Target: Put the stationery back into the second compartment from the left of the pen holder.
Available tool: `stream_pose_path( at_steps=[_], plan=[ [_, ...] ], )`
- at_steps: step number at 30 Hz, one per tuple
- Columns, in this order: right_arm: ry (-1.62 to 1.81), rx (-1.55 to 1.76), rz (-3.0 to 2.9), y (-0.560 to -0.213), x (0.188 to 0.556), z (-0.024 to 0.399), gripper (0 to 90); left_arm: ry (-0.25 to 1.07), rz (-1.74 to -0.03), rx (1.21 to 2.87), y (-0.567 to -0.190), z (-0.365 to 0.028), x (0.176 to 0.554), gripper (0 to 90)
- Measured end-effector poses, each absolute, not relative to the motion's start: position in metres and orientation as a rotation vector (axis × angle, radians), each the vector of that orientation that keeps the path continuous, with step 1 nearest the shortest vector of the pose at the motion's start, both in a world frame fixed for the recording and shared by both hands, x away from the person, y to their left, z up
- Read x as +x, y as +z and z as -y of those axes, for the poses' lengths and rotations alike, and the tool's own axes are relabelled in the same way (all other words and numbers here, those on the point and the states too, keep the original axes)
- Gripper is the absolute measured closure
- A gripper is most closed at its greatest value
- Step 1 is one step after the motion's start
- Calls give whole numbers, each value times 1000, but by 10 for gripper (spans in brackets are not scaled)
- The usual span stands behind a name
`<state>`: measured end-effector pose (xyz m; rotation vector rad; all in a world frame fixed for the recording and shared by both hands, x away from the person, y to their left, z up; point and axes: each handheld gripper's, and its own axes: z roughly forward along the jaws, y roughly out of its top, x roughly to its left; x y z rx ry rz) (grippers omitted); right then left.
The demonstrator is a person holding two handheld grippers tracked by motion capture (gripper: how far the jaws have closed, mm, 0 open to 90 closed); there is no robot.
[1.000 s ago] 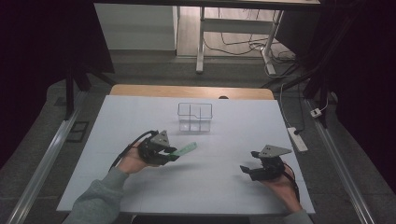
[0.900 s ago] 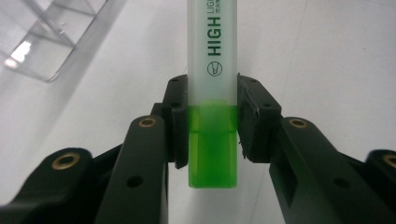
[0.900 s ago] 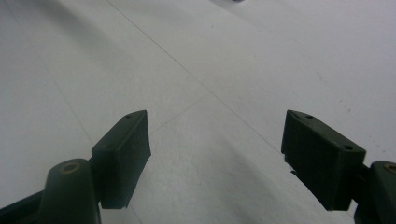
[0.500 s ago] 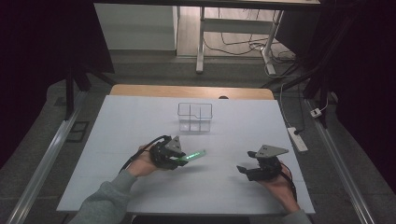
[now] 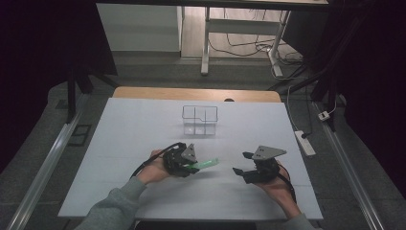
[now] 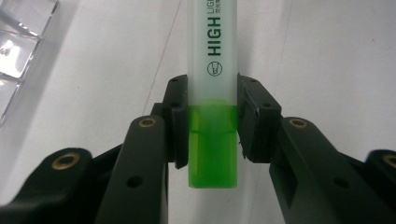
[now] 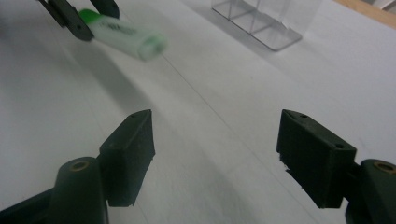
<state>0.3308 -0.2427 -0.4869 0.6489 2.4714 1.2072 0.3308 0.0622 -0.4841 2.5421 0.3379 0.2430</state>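
Note:
A green highlighter with a pale translucent body is clamped near its green end by my left gripper. In the high view my left gripper is at the table's middle front, and the highlighter sticks out to the right, held above the white surface. My right gripper stands open a short way to the right, its jaws turned toward the pen. In the right gripper view the right gripper holds nothing, with the highlighter ahead at upper left.
A clear plastic compartment box stands at the table's middle rear; the same box is at upper right in the right gripper view. The white table top ends in a wooden strip at the back. A power strip lies off the right edge.
My left gripper has carried the highlighter rightward and slightly nearer, toward the right gripper. My right gripper has shifted a little left and stays open.

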Motion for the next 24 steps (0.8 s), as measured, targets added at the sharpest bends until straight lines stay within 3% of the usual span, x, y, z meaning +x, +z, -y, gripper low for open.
stream_pose_path(
  at_steps=[24],
  plan=[
    [967,315,-2724,-473,341,162,366,249,-288,2594,-489,-43,332,666]
  ],
)
